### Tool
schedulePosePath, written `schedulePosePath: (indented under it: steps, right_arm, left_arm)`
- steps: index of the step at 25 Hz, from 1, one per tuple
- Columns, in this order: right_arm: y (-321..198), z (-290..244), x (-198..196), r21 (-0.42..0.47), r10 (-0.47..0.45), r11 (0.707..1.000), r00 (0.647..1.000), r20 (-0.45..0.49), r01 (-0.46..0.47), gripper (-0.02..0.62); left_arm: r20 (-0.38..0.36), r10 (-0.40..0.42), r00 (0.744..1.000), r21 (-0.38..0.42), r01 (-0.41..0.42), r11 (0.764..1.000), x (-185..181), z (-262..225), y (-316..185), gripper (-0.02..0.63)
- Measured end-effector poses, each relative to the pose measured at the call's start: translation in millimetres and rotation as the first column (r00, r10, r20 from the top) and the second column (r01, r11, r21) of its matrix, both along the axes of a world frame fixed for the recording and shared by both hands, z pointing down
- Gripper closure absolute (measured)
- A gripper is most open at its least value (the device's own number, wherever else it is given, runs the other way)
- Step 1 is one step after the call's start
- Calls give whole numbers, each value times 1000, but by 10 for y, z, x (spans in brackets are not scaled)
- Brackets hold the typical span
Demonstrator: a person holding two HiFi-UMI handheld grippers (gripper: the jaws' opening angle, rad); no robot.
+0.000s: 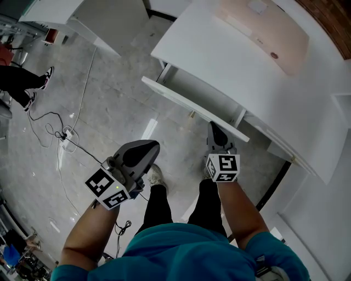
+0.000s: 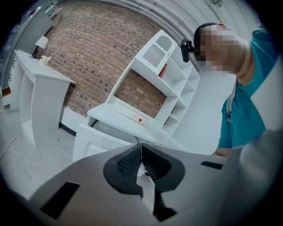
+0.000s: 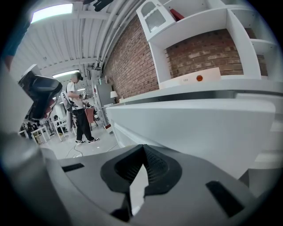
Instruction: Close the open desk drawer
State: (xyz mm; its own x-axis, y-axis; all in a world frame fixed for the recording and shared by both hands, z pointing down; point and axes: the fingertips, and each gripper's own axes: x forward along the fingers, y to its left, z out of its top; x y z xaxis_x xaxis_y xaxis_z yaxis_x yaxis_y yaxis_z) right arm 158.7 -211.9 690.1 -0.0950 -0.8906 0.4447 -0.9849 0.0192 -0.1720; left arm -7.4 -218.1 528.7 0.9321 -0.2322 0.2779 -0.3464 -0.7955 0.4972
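The white desk (image 1: 219, 55) has its drawer pulled out; the drawer front (image 1: 192, 110) runs as a long white slat toward me. My right gripper (image 1: 214, 131) is shut with nothing held, its tip right at the drawer front near the slat's right end; contact cannot be told. In the right gripper view the drawer front (image 3: 190, 128) fills the frame just beyond the right gripper (image 3: 143, 148). My left gripper (image 1: 145, 149) is shut and empty, held over the floor short of the drawer. In the left gripper view the left gripper (image 2: 141, 145) points at the drawer front (image 2: 95, 145).
A pink flat pad (image 1: 263, 30) lies on the desk top. White shelves (image 2: 163, 70) stand over the desk against a brick wall. Cables (image 1: 66, 137) trail on the floor at left. Another white desk (image 1: 93, 16) and a person's legs (image 1: 22, 82) are farther left.
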Motion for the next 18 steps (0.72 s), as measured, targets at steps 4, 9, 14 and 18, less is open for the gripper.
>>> schedulePosePath:
  steps: [4,9,14,18]
  right_arm:
    - [-65,4,86,5,11,1000,1000,-4,-11,574]
    - [-144,5,188,11,28,1000,1000,-11,-28,574]
    - [-218,-8,264,18,37,999,999,-17,-37,574]
    - [-281,-11,337,22,47,999,999,-22,-47,574]
  left_arm:
    - [-1,0,1000,1,0,1000,26,8,-22,591]
    - [-3,1,1000,3,-1,1000,53,18,-34,591]
    - [-7,-2,1000,4,2,1000,54,7,-57,591]
    - [-5,-5,1000,0,5,1000,39,23,-63,591]
